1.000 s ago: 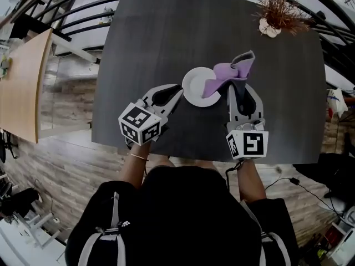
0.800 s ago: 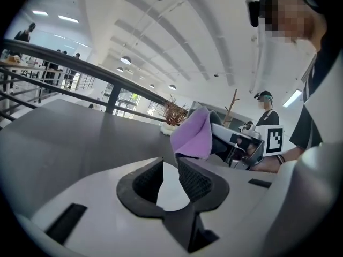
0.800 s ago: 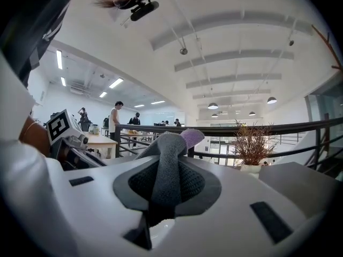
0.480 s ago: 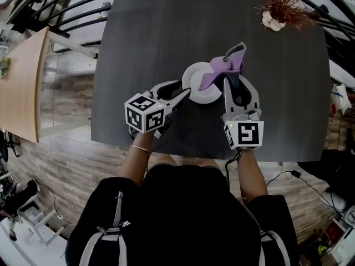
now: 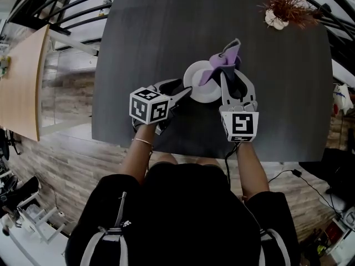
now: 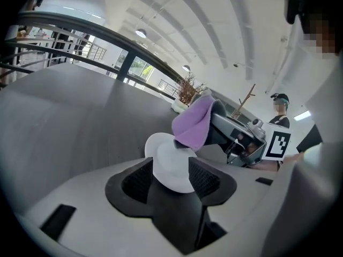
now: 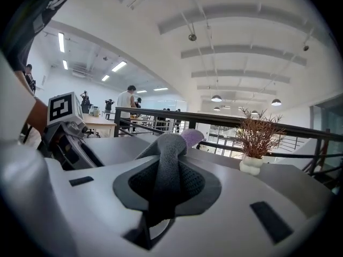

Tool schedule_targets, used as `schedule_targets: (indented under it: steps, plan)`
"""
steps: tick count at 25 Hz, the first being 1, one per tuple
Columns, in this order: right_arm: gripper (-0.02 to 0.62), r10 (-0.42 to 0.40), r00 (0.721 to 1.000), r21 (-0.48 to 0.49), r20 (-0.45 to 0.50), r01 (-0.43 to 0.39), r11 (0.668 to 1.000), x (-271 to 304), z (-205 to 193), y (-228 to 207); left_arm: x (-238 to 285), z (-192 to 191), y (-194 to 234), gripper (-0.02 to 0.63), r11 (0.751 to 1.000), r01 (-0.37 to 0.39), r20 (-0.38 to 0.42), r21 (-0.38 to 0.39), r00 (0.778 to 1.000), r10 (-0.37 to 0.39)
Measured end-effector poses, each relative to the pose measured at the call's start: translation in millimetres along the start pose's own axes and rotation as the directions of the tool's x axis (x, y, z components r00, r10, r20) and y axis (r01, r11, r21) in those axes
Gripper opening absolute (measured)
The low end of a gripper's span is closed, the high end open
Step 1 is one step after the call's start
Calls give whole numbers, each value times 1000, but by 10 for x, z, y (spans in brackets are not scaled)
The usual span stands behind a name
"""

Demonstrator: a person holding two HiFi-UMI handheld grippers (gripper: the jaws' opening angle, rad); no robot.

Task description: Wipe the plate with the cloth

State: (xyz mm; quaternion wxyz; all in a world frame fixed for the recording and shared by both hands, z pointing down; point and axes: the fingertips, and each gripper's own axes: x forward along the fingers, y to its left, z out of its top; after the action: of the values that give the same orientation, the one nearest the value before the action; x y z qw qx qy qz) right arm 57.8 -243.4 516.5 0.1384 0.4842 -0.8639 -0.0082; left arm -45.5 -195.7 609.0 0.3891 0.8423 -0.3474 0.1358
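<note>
A small white plate (image 5: pixel 202 85) lies on the dark table (image 5: pixel 155 32). My left gripper (image 5: pixel 186 95) reaches it from the left. Its jaws have just been opening and stand wide, open, with the plate's near rim (image 6: pixel 170 167) between the pads and no pad pressing on it. My right gripper (image 5: pixel 229 73) is shut on a purple cloth (image 5: pixel 223 61), which hangs over the plate's right side. In the left gripper view the cloth (image 6: pixel 193 123) droops onto the plate. In the right gripper view the cloth (image 7: pixel 166 154) rises as a grey and purple fold between the pads.
A dried plant in a white vase (image 5: pixel 280 13) stands at the table's far right corner. A black railing (image 5: pixel 72 15) and a wooden tabletop (image 5: pixel 22 82) lie to the left. The table's near edge (image 5: pixel 194 151) runs just behind both grippers. People stand far back (image 7: pixel 127 103).
The left gripper's jaws have opened from nearly shut to wide around the plate's near rim. Both grippers have sunk toward the table, and the cloth now hangs lower over the plate.
</note>
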Motion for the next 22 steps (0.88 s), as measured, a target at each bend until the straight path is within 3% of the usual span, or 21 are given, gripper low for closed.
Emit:
schedule_targets:
  steps: [10,15,22]
  plan:
    - [64,3,995,-57,-99,-9,998,212,-299,26,151,-77,103,215,998,-7,-100,-60,995,1]
    - [64,-16,986,-117,-166,-3,993,288,-443,31,184,-131,131,216,991,-17,-160,-130,987,-4]
    - [64,-17,967,-213,-256,-39,976,392,-638,73,224,-90,160,216,970,-8,-152,-241,988,-29]
